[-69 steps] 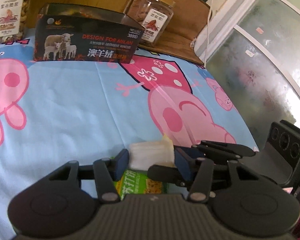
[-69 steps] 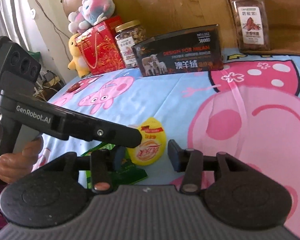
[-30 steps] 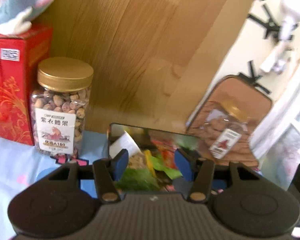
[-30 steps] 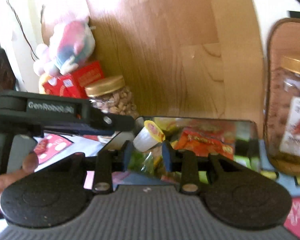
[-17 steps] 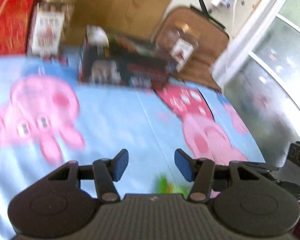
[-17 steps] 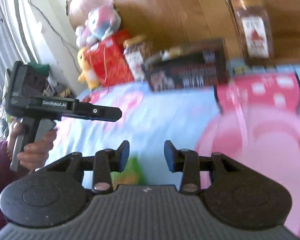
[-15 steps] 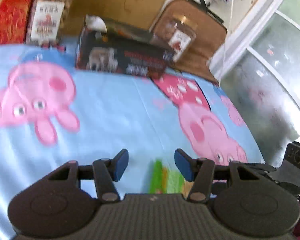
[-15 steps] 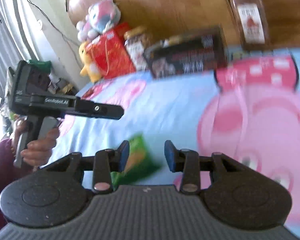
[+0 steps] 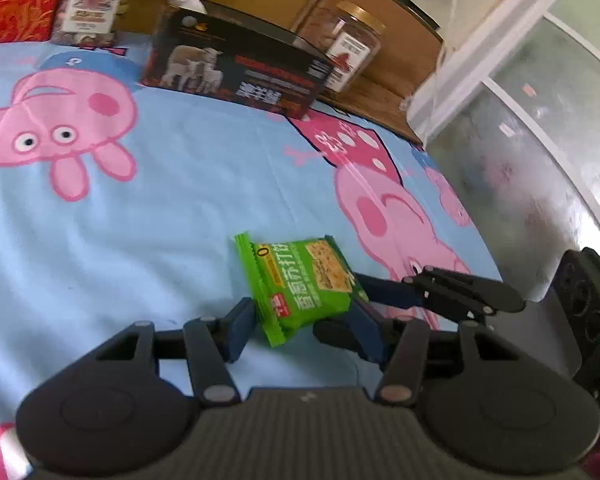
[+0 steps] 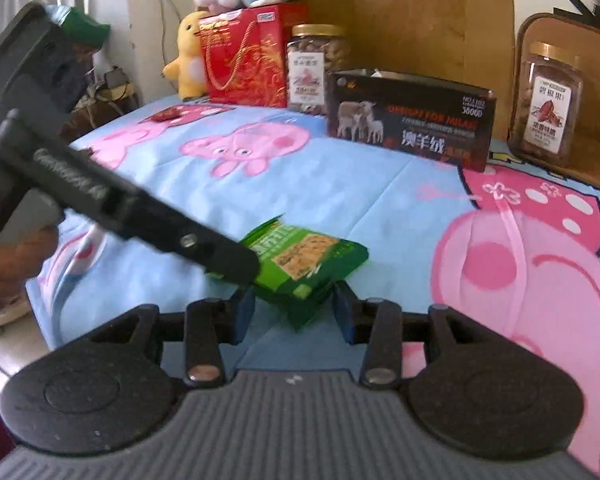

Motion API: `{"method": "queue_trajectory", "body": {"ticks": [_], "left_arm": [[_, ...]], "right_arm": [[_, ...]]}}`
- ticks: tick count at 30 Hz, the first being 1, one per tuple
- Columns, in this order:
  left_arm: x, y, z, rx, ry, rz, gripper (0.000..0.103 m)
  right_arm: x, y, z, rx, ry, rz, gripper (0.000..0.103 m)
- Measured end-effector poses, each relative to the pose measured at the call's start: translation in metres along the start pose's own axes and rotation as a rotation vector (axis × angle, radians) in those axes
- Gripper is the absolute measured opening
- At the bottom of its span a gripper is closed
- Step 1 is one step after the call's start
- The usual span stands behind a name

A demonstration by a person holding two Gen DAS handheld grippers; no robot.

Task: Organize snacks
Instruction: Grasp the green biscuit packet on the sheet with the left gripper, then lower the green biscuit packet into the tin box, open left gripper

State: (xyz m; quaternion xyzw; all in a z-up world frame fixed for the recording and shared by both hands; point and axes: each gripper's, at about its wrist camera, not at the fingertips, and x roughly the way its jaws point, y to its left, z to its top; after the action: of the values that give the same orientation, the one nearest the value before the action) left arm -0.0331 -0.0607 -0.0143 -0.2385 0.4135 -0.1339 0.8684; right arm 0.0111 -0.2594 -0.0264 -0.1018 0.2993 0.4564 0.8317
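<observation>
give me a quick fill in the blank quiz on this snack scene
1. The snack packet lying on the sheet is ____ in colour.
2. The dark box at the back shows a picture of ____.
3. The jar right of the box has a ____ lid.
4. On the red gift box sits a plush ____.

Missing words: green; sheep; gold; toy

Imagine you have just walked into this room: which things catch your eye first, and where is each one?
First, the green cracker packet lying on the blue cartoon-pig sheet, with the left claw and the right claw both closing in around it; the right one's jaws are opening. Behind it, the open black box with sheep pictures stands at the sheet's far edge, between two gold-lidded nut jars.
</observation>
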Motion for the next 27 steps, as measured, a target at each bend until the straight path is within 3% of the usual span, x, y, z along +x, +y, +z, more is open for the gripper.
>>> {"method": "queue_trajectory", "body": {"ticks": [6, 9, 13, 20, 27], "left_arm": [[0.003, 0.011, 0.007, -0.051, -0.001, -0.011, 0.052], [0.008, 0.006, 0.008, -0.028, 0.001, 0.005, 0.041], [0.000, -0.002, 0.025, 0.005, -0.043, 0.021, 0.041], [-0.014, -0.012, 0.109, 0.075, -0.214, 0.056, 0.041], [0.024, 0.001, 0.199, 0.059, -0.282, 0.150, 0.041]], "right_arm": [[0.004, -0.005, -0.002, 0.003, 0.006, 0.025, 0.046], [0.005, -0.003, -0.003, -0.001, 0.003, 0.029, 0.045], [-0.002, -0.004, 0.006, -0.015, -0.035, 0.002, 0.042], [0.002, -0.027, 0.074, -0.041, -0.176, -0.020, 0.042], [0.063, -0.083, 0.152, 0.007, -0.216, -0.052, 0.042]]}}
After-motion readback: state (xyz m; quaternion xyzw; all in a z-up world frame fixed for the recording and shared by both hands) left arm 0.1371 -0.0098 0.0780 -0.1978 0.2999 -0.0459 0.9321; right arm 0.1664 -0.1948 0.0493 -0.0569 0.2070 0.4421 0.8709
